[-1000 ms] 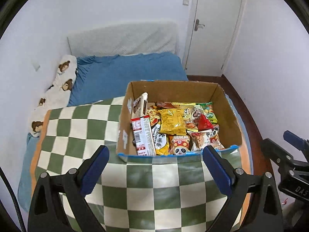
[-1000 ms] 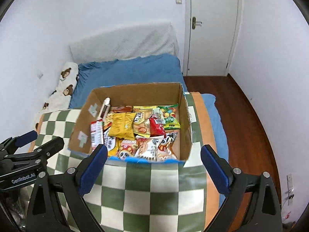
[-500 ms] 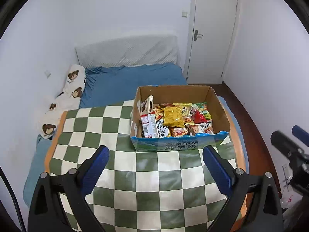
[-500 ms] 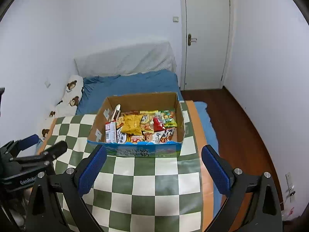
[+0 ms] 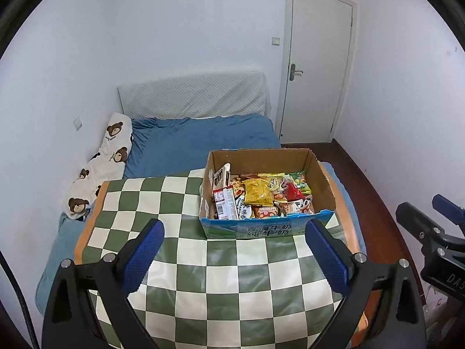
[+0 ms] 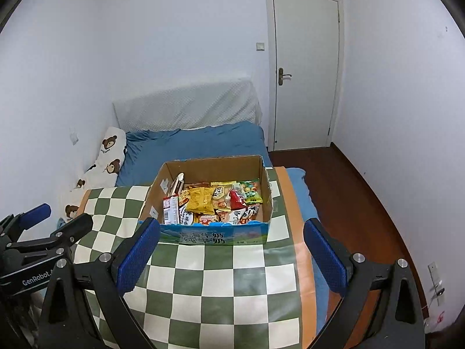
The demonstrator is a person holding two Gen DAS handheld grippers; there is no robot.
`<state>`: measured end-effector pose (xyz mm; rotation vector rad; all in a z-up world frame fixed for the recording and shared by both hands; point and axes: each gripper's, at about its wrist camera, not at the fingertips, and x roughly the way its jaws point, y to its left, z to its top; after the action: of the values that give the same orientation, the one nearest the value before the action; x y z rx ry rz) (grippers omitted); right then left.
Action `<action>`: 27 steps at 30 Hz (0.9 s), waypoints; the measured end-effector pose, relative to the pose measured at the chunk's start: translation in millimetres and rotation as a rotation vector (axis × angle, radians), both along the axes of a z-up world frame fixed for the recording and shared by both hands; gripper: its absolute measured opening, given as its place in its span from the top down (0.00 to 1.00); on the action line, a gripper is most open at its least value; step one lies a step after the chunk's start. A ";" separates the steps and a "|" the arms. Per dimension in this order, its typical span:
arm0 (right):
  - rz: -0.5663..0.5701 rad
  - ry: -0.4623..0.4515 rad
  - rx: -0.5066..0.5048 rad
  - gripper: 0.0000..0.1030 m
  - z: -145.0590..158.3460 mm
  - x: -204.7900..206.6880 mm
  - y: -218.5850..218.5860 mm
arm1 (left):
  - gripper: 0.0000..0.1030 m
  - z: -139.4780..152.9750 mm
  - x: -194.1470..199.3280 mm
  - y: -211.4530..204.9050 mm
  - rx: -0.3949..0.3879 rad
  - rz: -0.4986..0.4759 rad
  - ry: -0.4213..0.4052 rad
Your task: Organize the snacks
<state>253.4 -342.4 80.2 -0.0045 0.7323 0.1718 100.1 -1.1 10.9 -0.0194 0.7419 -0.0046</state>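
the cardboard box (image 5: 319, 171) sits on the green-and-cream checkered cloth (image 5: 221, 267) that covers the surface, toward its far right part, with the blue bed (image 5: 200, 145) right behind it. the box front is a blue printed panel with chinese characters; "牛奶" can be read there (image 5: 268, 230), and the same lettering shows in the right wrist view (image 6: 203, 237). the box is filled with snack packets lying flat and overlapping: a yellow crinkled packet (image 5: 257, 193) near the middle, a red packet (image 5: 293, 191) to its right, a green bag with coloured balls (image 5: 299, 181) at the far right corner, and a packet with a panda face (image 5: 303, 203) near the front wall. a white and red pack with a barcode label (image 5: 225, 207) stands on edge against the left wall of the box, with a brown and white pack (image 5: 221, 176) upright behind it; their small print is too fine to read. the left hand-held gripper (image 5: 234, 254) hangs above the cloth, short of the box, its blue-padded fingers spread wide and holding nothing. the right hand-held gripper (image 6: 231, 251) is likewise wide apart and empty, near the box front. in the right wrist view the body of the left tool carries the word "genrobot" (image 6: 35, 278). a bear-print pillow (image 5: 112, 145) lies along the left wall, and a white door (image 5: 315, 67) stands closed at the back.
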 end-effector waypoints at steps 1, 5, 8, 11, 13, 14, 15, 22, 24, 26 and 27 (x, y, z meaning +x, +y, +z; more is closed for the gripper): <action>0.001 0.001 0.002 0.02 -0.1 -0.5 0.0 | 0.04 0.0 0.4 -0.8 0.000 -0.001 0.001; 0.001 0.006 0.005 0.02 -1.1 1.1 -0.5 | 0.04 -1.1 1.3 -2.5 -0.002 -0.002 0.004; -0.001 0.010 0.004 0.02 -2.6 3.9 -1.2 | 0.04 -4.8 8.1 -3.8 -0.003 0.008 0.003; -0.010 0.019 0.001 0.02 -9.3 13.3 -0.7 | 0.04 -9.5 20.9 -5.3 -0.005 0.018 0.003; -0.018 0.028 0.001 0.02 -14.6 21.4 -0.4 | 0.03 -13.2 32.3 -7.3 0.002 0.021 0.004; -0.023 0.029 -0.005 0.02 -18.0 26.4 0.4 | 0.02 -15.6 37.8 -8.0 0.007 0.023 0.003; -0.029 0.028 -0.012 0.02 -21.0 30.6 0.8 | 0.01 -18.6 44.7 -9.7 0.017 0.023 0.009; -0.056 0.087 -0.045 0.02 -55.2 76.3 6.1 | 0.01 -45.1 91.5 -15.9 0.024 0.006 0.099; -0.064 0.105 -0.048 0.02 -65.8 89.4 6.5 | 0.01 -52.8 102.4 -17.9 0.029 0.003 0.118; -0.074 0.129 -0.047 0.02 -77.0 102.2 5.9 | 0.01 -60.9 112.6 -20.1 0.034 0.003 0.140; -0.077 0.137 -0.051 0.02 -81.2 105.6 6.1 | 0.01 -64.2 116.1 -20.7 0.034 0.003 0.149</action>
<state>359.0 -336.2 -1.0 -0.0126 0.8720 0.0800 216.3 -21.8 -53.3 0.0113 0.8905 0.0123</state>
